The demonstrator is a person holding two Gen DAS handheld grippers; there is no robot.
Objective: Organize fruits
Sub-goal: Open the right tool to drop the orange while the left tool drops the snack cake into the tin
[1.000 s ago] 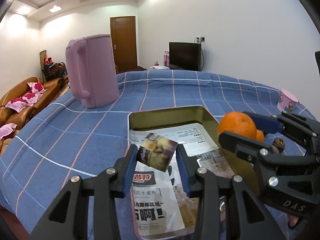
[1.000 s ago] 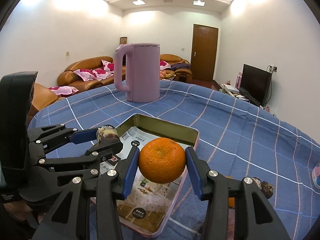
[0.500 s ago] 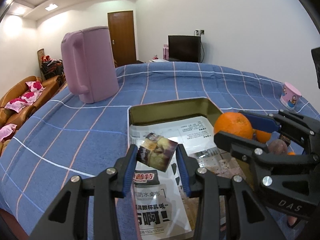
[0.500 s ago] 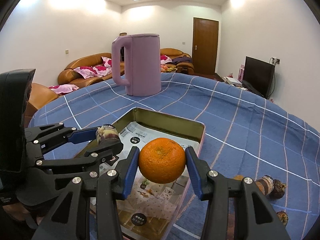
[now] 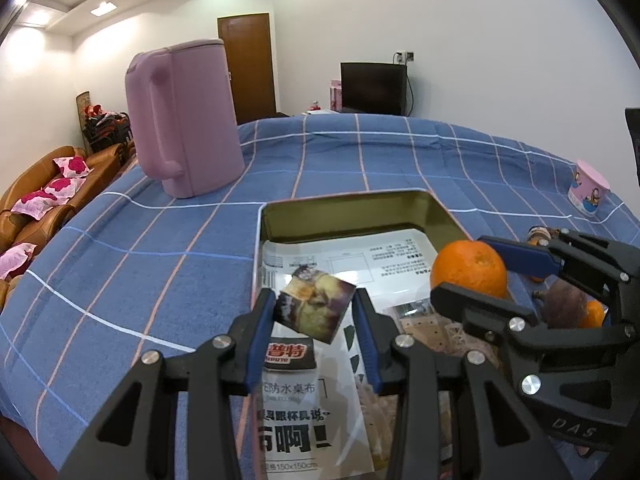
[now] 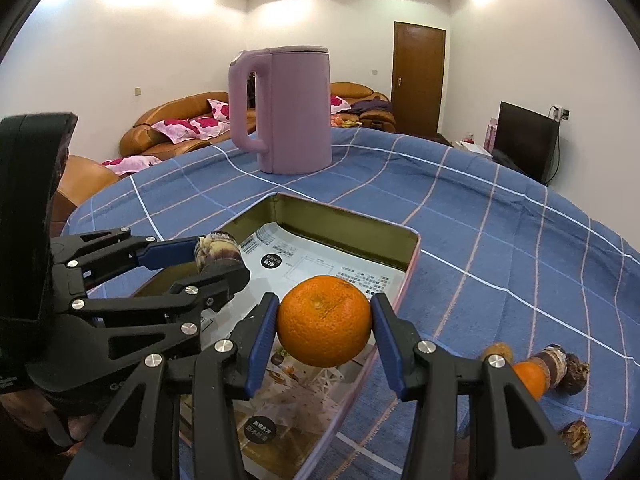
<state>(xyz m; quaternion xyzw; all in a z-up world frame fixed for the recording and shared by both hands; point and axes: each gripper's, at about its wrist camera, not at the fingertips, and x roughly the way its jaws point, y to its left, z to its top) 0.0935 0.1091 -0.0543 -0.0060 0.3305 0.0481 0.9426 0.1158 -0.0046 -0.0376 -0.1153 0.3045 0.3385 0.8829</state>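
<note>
A shallow metal tray (image 5: 348, 202) lined with printed paper lies on the blue checked cloth. My left gripper (image 5: 315, 306) hangs over the tray's near left part, shut on a dark purple-and-yellow fruit (image 5: 316, 312). My right gripper (image 6: 324, 320) is shut on an orange (image 6: 324, 320) above the tray's right side. In the left wrist view the right gripper (image 5: 460, 266) and its orange (image 5: 468, 268) sit by the tray's right rim. The right wrist view shows the left gripper (image 6: 218, 262) with its fruit (image 6: 218, 248) over the tray's (image 6: 348, 216) left edge.
A tall pink kettle (image 5: 184, 120) stands beyond the tray. Loose brown fruits (image 6: 568, 368) and a small orange (image 6: 528, 378) lie on the cloth right of the tray. A pink paper cup (image 5: 588, 194) is at the far right. Sofas and a television stand behind the table.
The right gripper has sunk slightly with the orange, closer to the tray's right side. The left gripper has barely moved. Both grips are unchanged.
</note>
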